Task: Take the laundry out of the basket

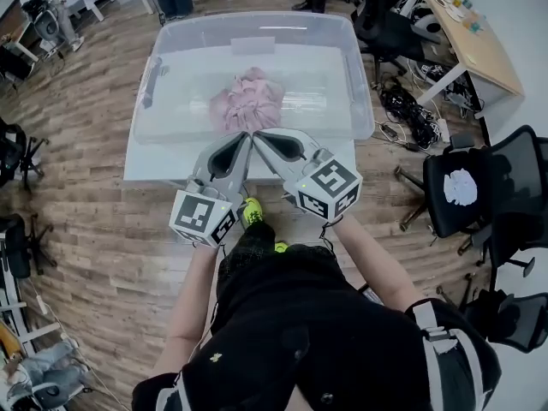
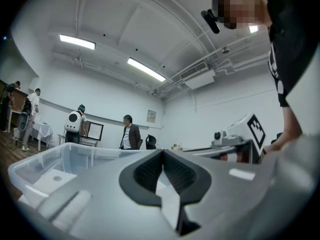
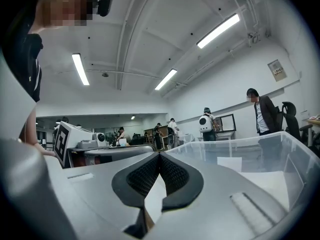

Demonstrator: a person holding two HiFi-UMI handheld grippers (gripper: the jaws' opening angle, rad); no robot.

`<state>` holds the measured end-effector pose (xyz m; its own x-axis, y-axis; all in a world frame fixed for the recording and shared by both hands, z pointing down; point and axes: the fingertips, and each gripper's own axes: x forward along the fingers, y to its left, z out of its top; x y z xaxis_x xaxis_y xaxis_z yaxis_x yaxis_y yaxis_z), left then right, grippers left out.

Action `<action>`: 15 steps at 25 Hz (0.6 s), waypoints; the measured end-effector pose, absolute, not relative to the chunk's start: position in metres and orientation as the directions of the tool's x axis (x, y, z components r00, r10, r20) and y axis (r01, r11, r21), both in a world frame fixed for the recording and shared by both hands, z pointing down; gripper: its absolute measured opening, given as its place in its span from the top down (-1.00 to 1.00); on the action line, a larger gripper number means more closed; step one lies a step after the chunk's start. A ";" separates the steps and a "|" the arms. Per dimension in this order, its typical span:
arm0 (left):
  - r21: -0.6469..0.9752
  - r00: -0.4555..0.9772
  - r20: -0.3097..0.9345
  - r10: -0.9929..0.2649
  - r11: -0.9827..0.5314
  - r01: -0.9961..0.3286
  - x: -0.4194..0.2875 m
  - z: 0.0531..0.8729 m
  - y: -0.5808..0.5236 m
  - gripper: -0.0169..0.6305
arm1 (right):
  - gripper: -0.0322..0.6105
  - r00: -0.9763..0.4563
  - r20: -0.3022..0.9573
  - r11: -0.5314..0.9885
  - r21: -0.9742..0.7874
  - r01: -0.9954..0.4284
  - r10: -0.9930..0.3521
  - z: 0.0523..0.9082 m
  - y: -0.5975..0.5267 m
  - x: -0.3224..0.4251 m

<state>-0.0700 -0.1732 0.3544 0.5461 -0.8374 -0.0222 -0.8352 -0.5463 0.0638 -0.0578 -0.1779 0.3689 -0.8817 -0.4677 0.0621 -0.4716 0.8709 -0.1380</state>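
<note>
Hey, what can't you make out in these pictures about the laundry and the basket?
- Laundry: the head view shows one pink bunch, too small to count the pieces.
- Both gripper views: the laundry is hidden below each gripper's own body.
- Basket, near rim, head view: its middle is covered by the left gripper and right gripper, both shut; whether they touch it cannot be told.

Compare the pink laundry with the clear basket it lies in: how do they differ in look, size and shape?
The pink laundry is opaque and crumpled into a soft heap; the clear basket is see-through, rigid and rectangular. The laundry is small and covers only the middle of the basket's floor; the basket is far larger. Both are carried by the white table.
</note>
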 end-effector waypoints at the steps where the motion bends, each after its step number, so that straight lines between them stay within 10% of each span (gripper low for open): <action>1: 0.064 0.549 -0.027 -0.835 -0.550 -0.833 -0.073 0.352 -0.182 0.96 | 0.90 -0.879 0.062 0.869 -0.135 -0.477 -0.473 0.367 -0.186 -0.061; 15: 0.031 0.607 -0.047 -0.793 -0.608 -0.793 -0.107 0.332 -0.274 0.96 | 0.90 -0.848 0.081 0.842 -0.104 -0.529 -0.523 0.347 -0.279 -0.095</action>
<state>-0.1068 -0.2742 0.3323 0.6069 -0.7934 -0.0468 -0.7930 -0.6084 0.0307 -0.0951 -0.2789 0.3469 -0.8483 -0.5233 0.0813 -0.5294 0.8419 -0.1042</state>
